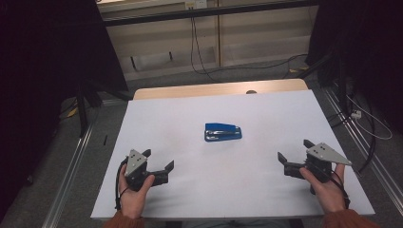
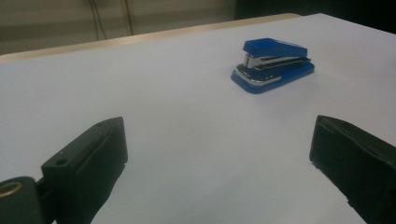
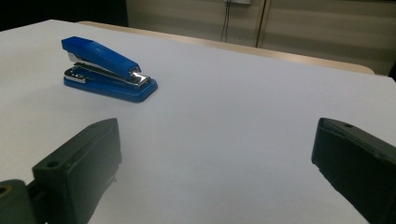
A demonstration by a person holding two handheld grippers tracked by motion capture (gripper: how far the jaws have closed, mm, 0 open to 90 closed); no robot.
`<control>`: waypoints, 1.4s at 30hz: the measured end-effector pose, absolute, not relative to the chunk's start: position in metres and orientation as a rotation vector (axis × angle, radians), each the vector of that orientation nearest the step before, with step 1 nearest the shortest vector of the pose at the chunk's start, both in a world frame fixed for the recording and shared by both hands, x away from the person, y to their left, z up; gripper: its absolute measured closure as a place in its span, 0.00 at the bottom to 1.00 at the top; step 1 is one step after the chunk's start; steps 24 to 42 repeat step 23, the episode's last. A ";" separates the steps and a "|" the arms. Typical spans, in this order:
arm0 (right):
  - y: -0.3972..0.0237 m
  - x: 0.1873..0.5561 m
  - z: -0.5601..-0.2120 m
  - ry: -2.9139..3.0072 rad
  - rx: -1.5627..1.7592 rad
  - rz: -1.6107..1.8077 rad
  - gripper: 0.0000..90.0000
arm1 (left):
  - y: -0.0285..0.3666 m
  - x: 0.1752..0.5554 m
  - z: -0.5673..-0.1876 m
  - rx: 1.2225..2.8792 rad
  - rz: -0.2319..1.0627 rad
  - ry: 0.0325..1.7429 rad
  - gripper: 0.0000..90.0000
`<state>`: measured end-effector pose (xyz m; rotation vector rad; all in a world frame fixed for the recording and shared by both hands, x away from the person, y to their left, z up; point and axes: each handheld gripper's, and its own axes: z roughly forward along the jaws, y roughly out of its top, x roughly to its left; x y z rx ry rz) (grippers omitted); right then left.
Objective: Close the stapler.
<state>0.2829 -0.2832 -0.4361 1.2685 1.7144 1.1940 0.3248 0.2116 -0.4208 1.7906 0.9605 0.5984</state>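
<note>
A blue stapler (image 1: 223,132) lies flat near the middle of the white table (image 1: 190,109), lengthwise left to right. My left gripper (image 1: 158,160) rests near the front left, open, jaws wide apart and nothing between them. In the left gripper view the stapler (image 2: 273,65) sits ahead and to the right of the gripper (image 2: 219,140). My right gripper (image 1: 295,150) rests near the front right, open and empty. The right gripper view has the stapler (image 3: 107,70) ahead and to the left, beyond that gripper (image 3: 215,140).
The white sheet covers a wooden tabletop whose far edge (image 1: 218,89) shows. Cables (image 1: 197,47) hang at the wall behind. Metal rails (image 1: 71,161) run along the floor on both sides. Dark curtains (image 1: 47,47) flank the table.
</note>
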 end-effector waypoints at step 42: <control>-0.283 0.267 -0.444 1.716 1.280 1.198 0.02 | 0.214 0.317 -0.423 1.793 0.573 0.954 0.05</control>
